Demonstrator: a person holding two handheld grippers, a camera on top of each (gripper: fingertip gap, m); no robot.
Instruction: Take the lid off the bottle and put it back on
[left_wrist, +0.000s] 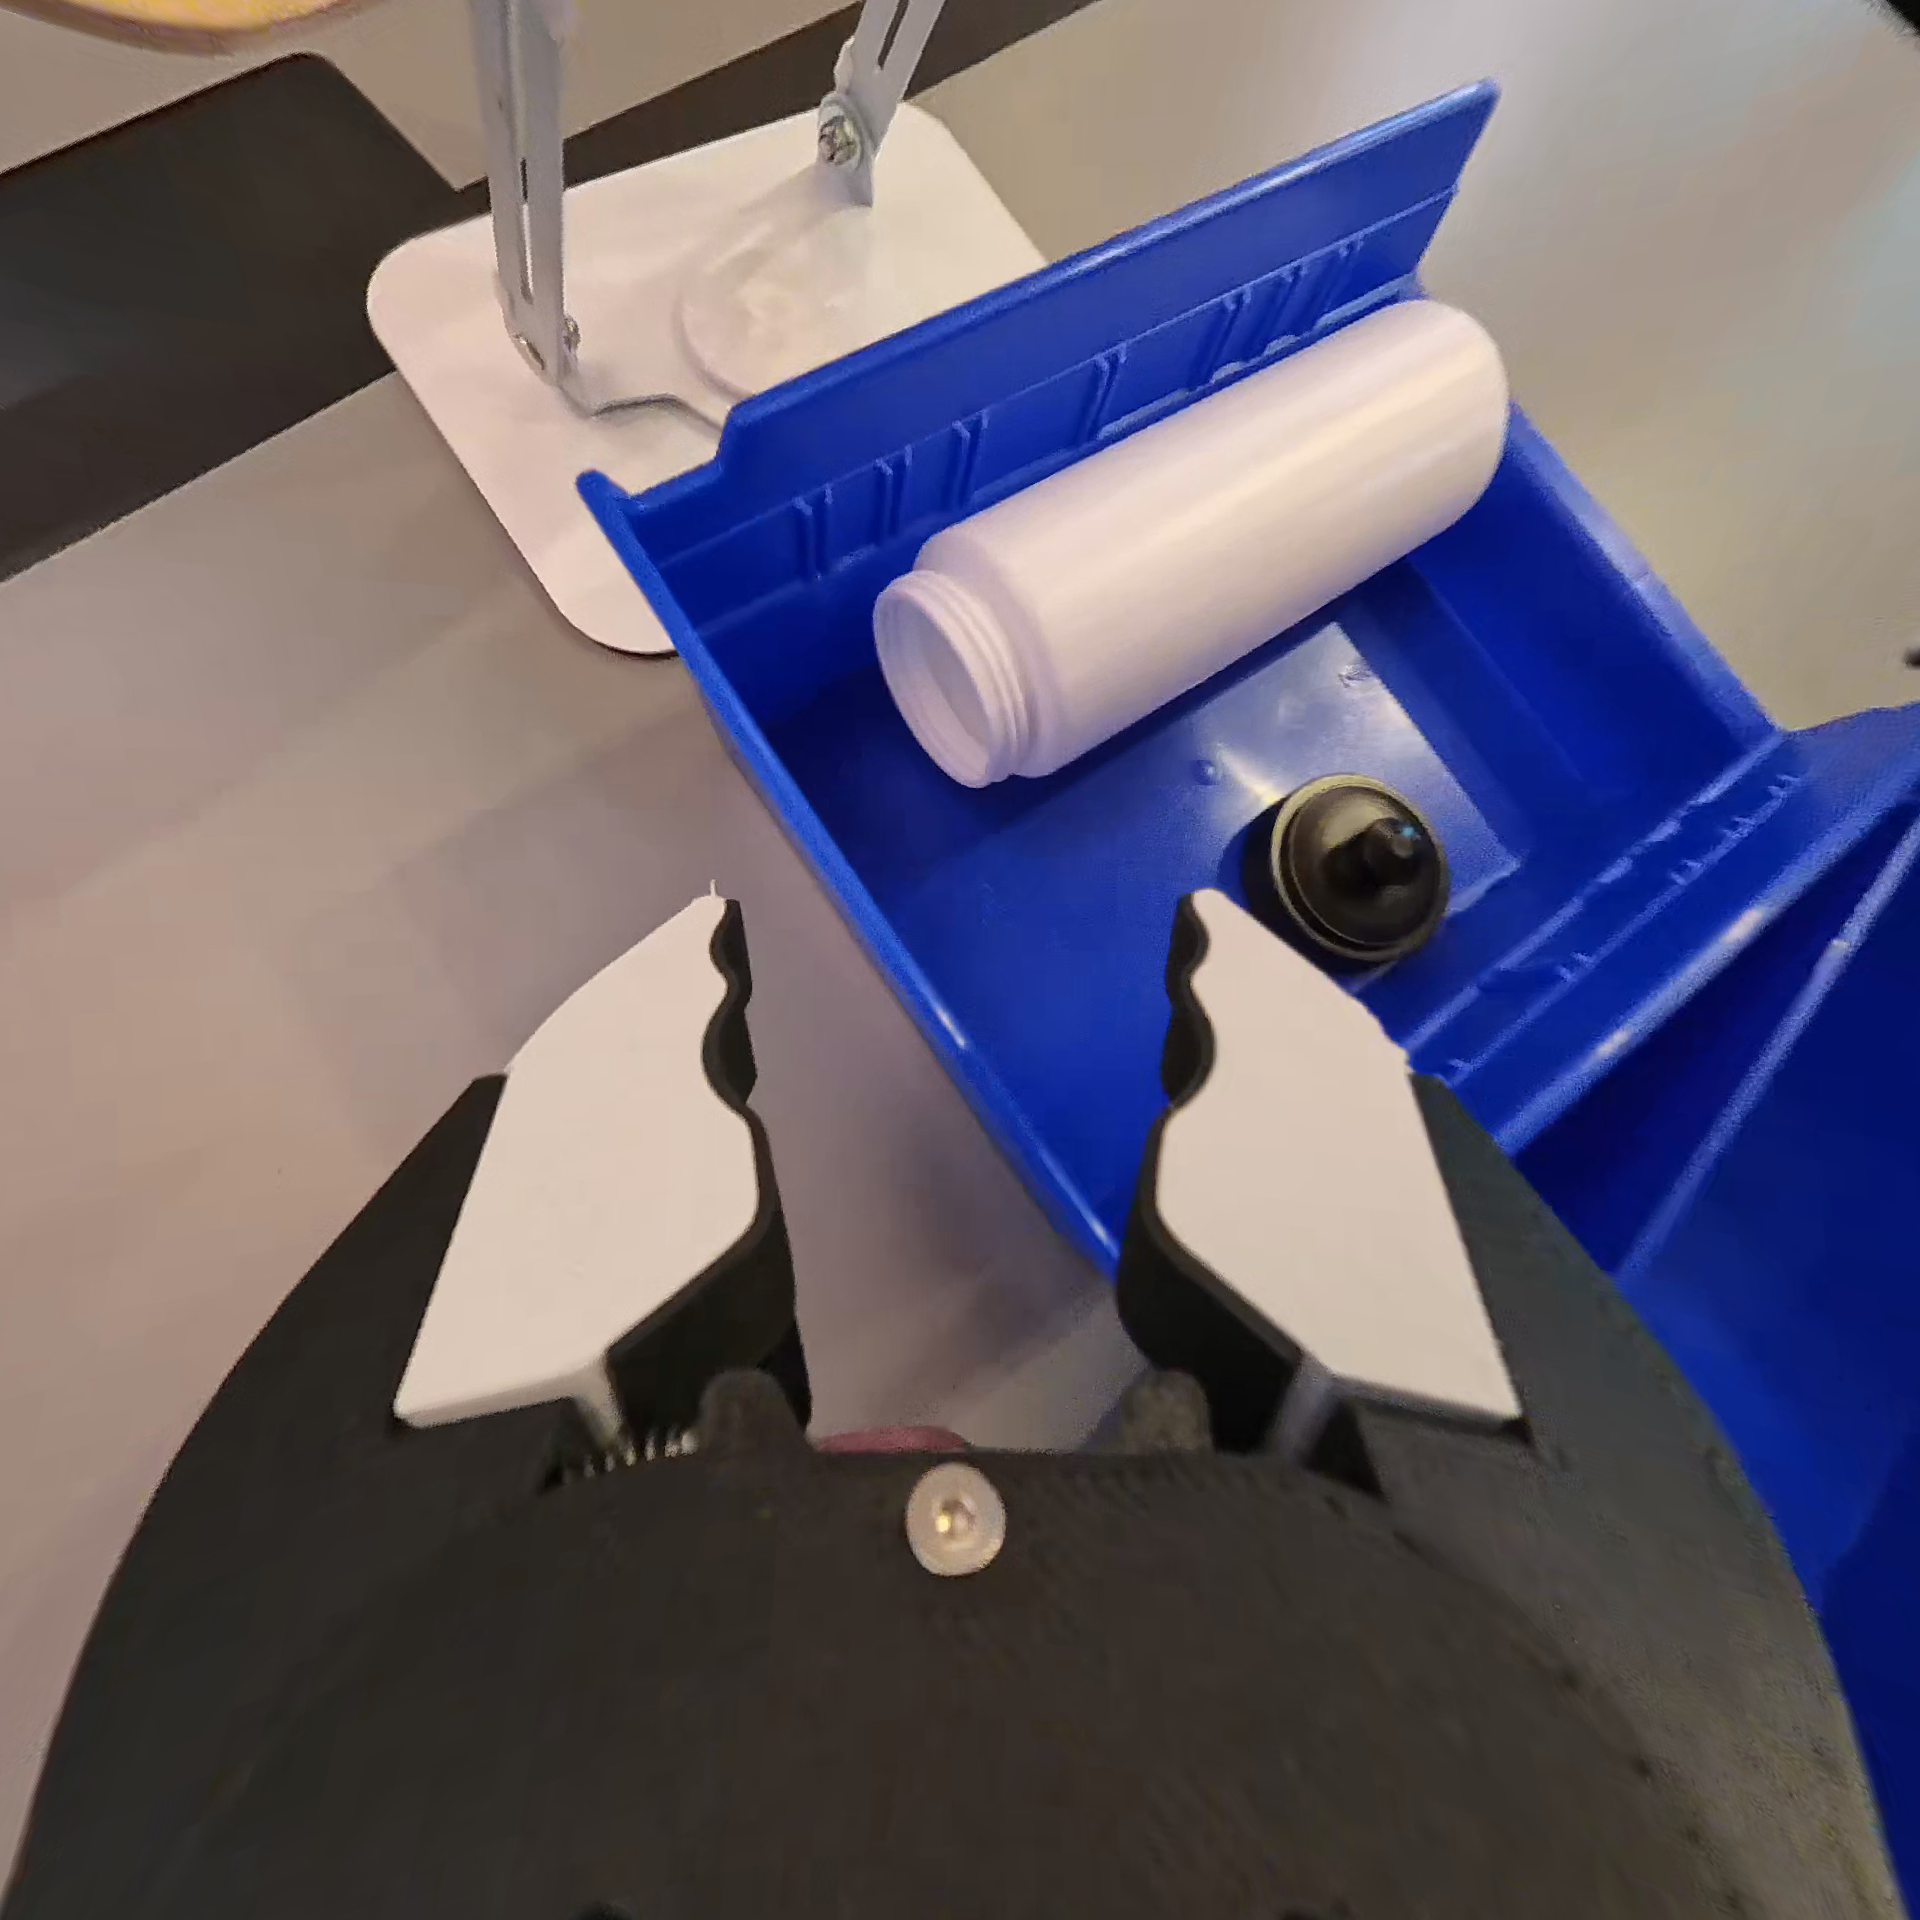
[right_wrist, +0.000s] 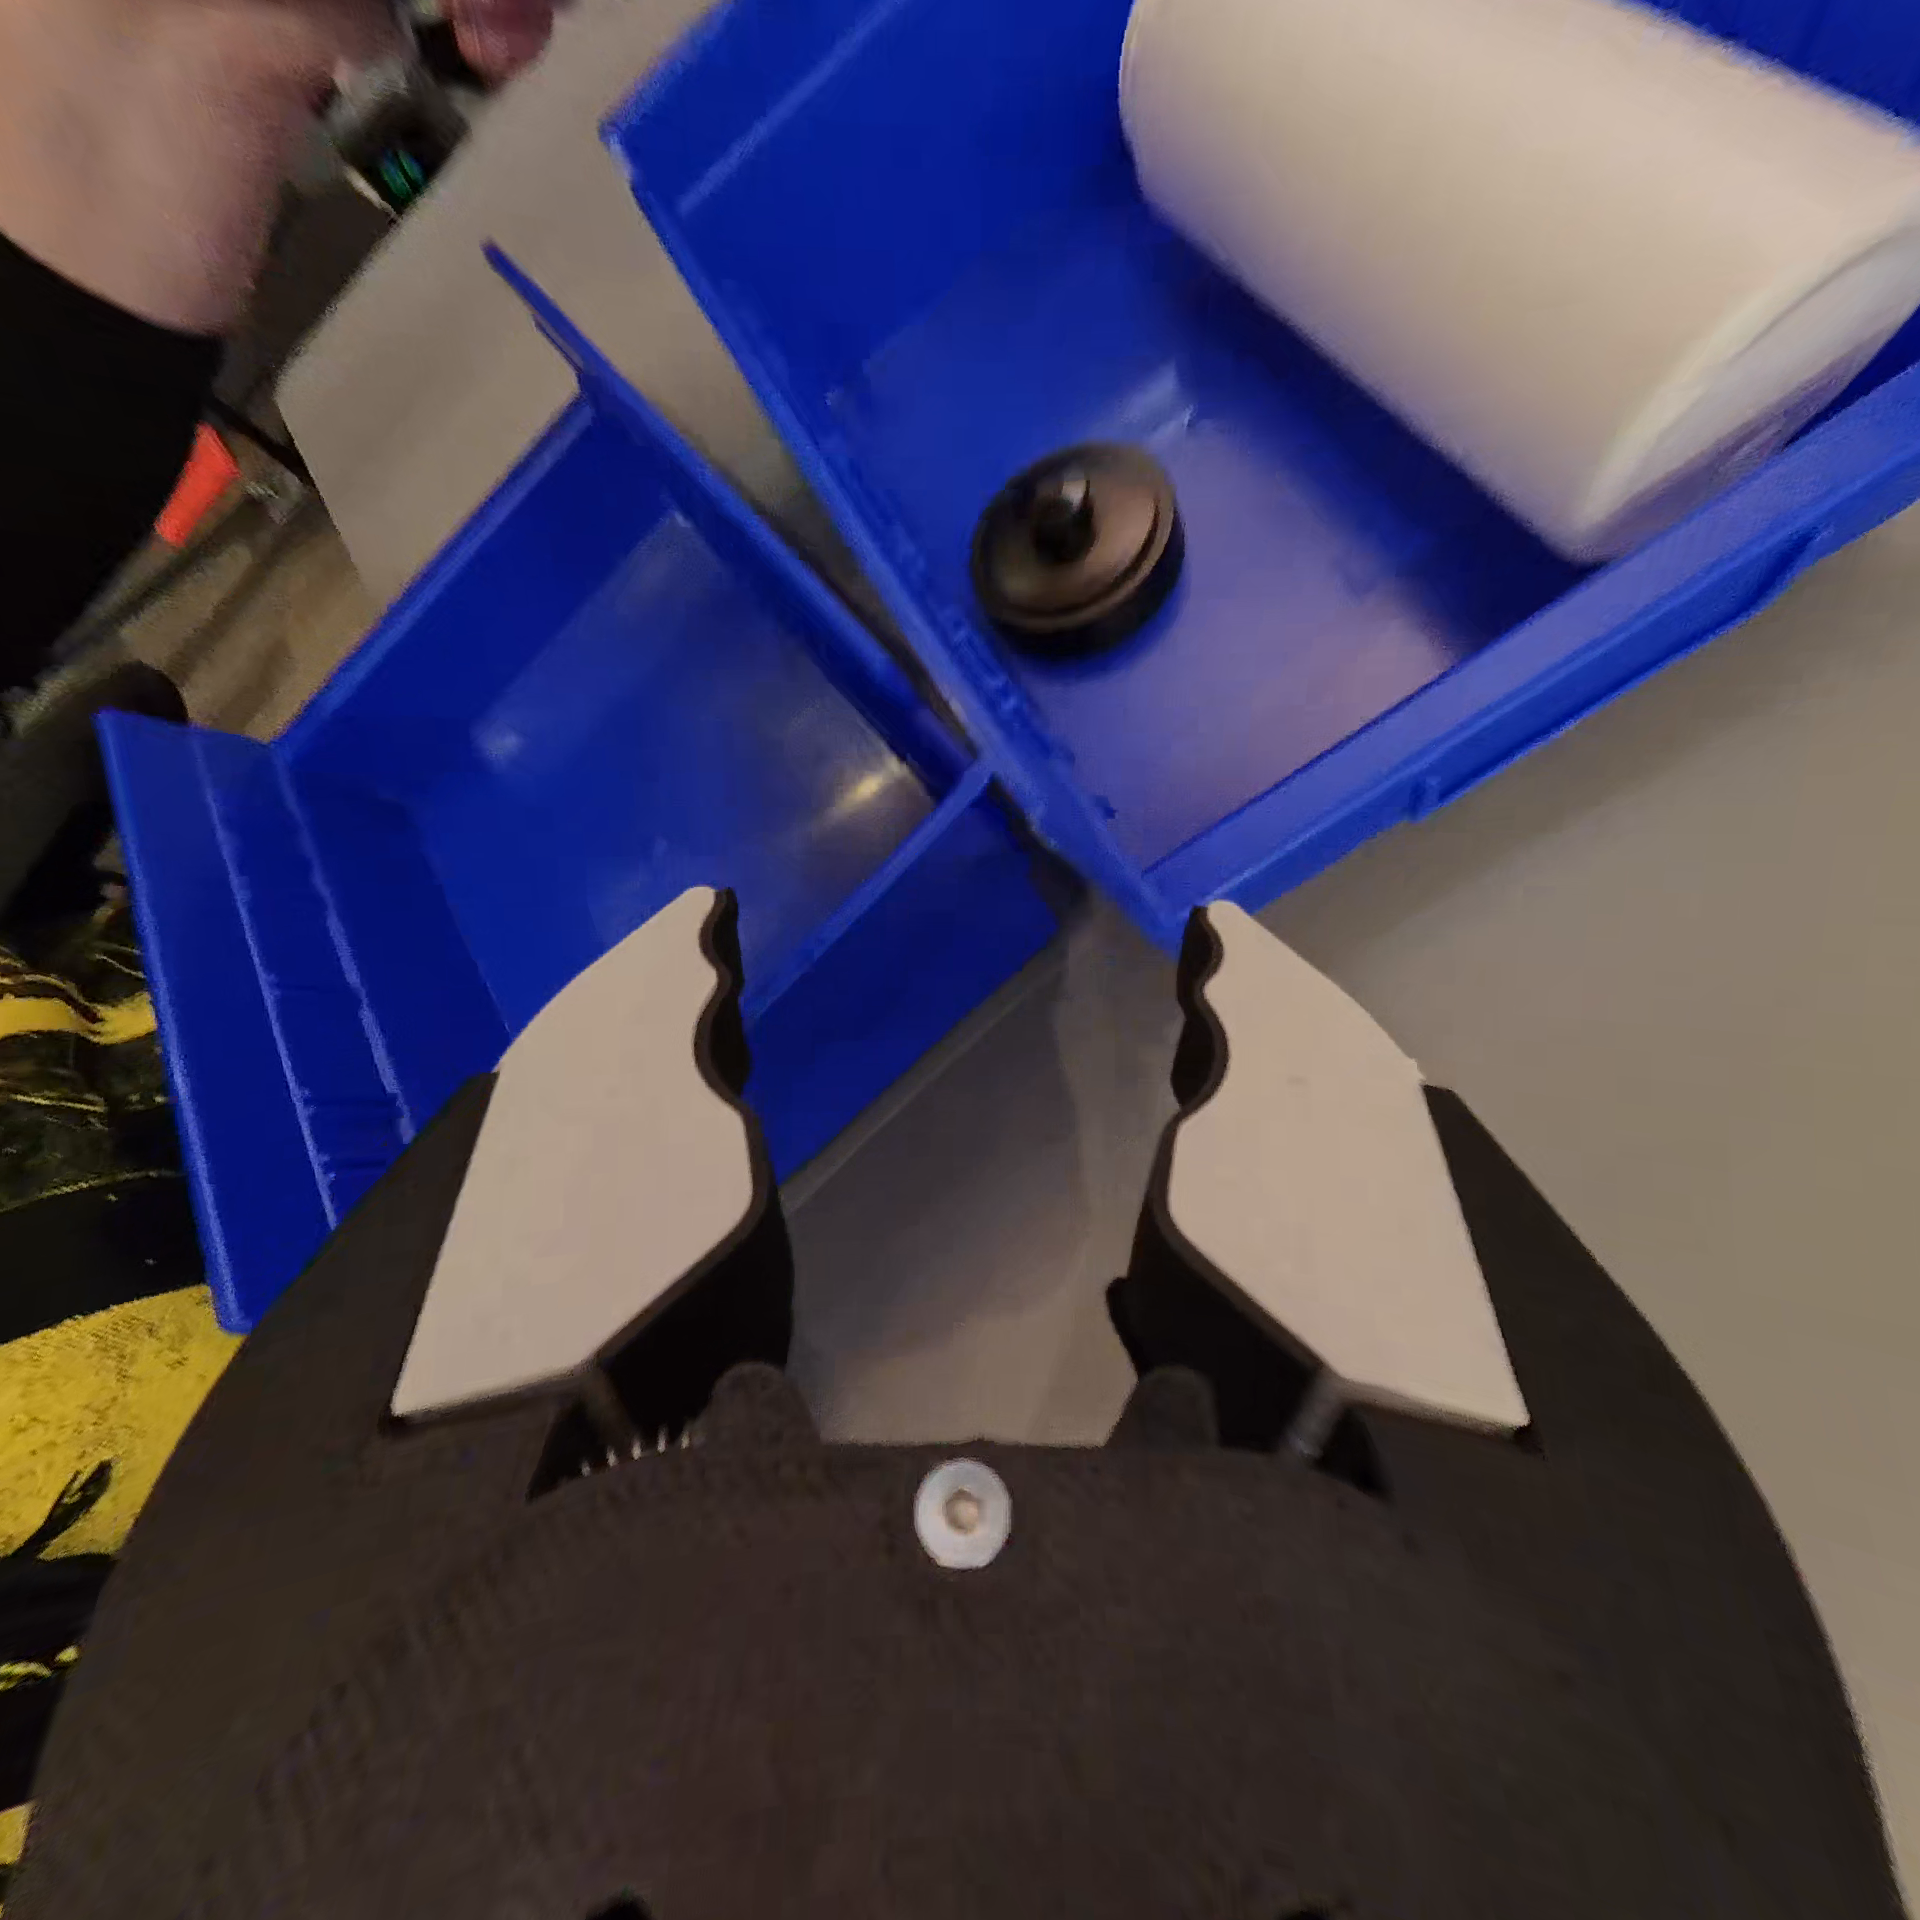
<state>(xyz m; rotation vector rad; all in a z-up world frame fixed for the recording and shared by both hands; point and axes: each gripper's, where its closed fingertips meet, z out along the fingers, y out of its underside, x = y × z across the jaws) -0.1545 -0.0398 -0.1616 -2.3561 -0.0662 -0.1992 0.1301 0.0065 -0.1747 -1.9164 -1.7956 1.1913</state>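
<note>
A white bottle (left_wrist: 1195, 530) lies on its side in a blue bin (left_wrist: 790, 790), its threaded open mouth toward me. A black lid (left_wrist: 1345, 868) with a nub on top lies on the bin floor beside it. My left gripper (left_wrist: 956, 925) is open and empty, hovering over the bin's near left wall, the lid just past its right fingertip. In the right wrist view the bottle (right_wrist: 1507, 260) and the lid (right_wrist: 1075, 545) lie in the same bin (right_wrist: 1455, 748). My right gripper (right_wrist: 961, 914) is open and empty, above the bin's near corner.
A second blue bin (right_wrist: 343, 831), with nothing in it, stands beside the first. A white stand base (left_wrist: 582, 291) with metal struts sits on the grey table behind the bin. A person's hand (right_wrist: 135, 156) is at the upper left of the right wrist view.
</note>
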